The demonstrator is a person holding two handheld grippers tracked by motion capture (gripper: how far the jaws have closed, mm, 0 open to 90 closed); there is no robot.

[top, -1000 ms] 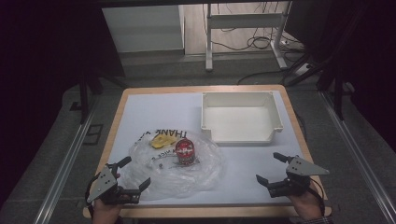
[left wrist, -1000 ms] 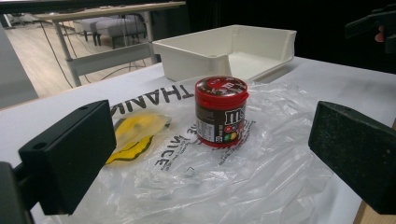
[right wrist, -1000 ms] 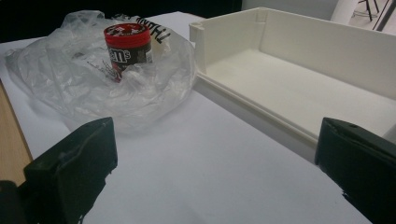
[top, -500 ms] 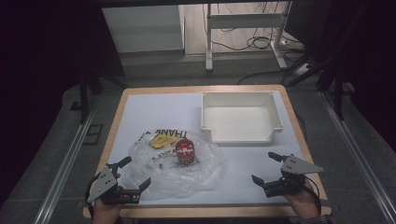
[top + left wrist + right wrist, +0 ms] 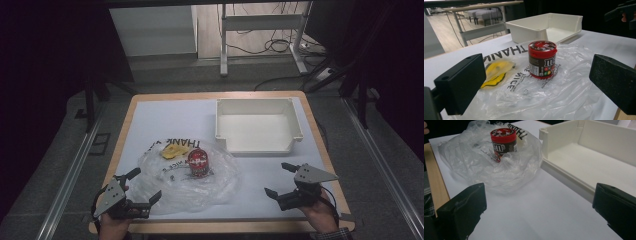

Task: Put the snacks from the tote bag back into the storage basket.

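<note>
Red-lidded candy tub (image 5: 542, 60) stands upright on the clear plastic bag (image 5: 564, 92), straight ahead of our left hand-held gripper (image 5: 134, 192), nearer than our right hand-held gripper (image 5: 281, 179); both gape wide, holding nothing

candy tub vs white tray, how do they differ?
The candy tub is red, round and lidded; the white tray is rectangular, open-topped and empty. The tub stands on the clear plastic bag; the tray sits on the bare white mat. The tray is much larger. Both are upright.
</note>
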